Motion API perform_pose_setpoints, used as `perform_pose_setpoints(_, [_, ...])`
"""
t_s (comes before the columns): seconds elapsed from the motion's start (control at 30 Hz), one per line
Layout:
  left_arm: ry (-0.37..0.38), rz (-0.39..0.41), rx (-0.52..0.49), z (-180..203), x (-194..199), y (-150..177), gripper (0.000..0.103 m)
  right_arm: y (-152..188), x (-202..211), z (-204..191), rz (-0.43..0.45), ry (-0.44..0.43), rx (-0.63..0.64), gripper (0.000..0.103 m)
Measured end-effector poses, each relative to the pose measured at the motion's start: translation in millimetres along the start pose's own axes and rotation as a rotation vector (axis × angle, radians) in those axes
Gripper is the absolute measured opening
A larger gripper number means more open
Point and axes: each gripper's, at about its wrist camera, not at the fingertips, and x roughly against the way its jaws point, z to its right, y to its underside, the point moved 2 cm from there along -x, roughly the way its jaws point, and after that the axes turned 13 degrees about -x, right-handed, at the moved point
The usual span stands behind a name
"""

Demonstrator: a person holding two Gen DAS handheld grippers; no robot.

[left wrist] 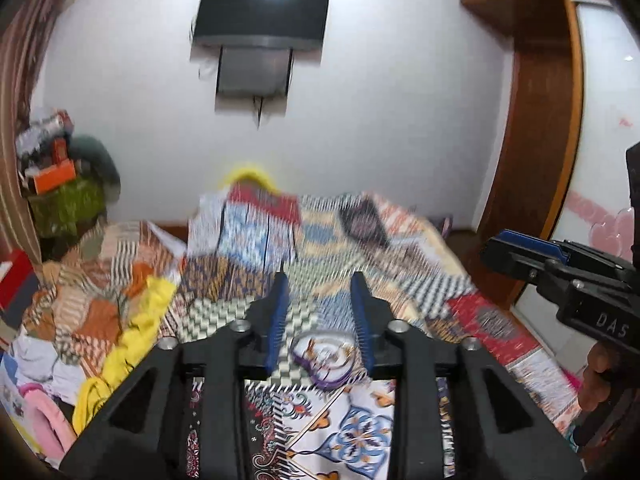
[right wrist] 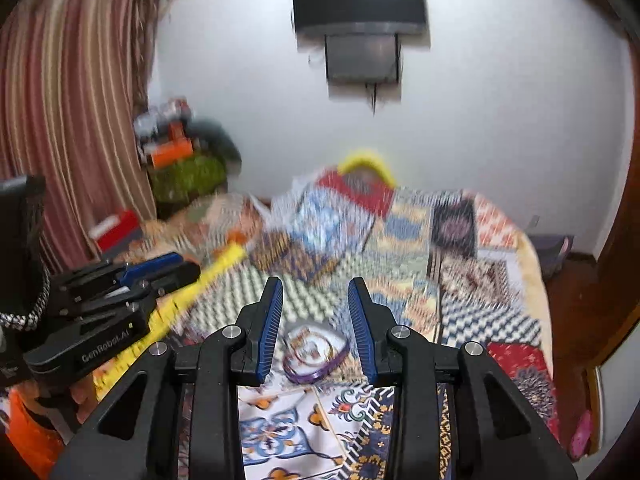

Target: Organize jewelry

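A heap of bangles with a purple ring lies on the patchwork bedspread, seen blurred beyond the fingers of my left gripper. That gripper hangs above the bed, open, its blue pads apart with nothing between them. The right wrist view shows the same bangles on the bedspread below my right gripper, which is also open and empty. Each gripper appears in the other's view: the right gripper at the right edge, the left gripper at the left edge. Both stand clear of the bangles.
A dark TV hangs on the white wall ahead. A wooden wardrobe stands at the right and a striped curtain at the left. Yellow cloth and loose clothes lie on the bed's left side. Stacked boxes sit in the far left corner.
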Motion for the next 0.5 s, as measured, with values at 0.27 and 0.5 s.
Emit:
perform_pose_setpoints(0.27, [-0.067, 0.25, -0.048, 29, 108, -22, 0.055, -5, 109, -30, 0.281, -0.035, -0.004, 0.036])
perform_pose_setpoints(0.5, [-0.128, 0.341, -0.005, 46, 153, -14, 0.094, 14, 139, -41, 0.402, 0.009, -0.024, 0.08])
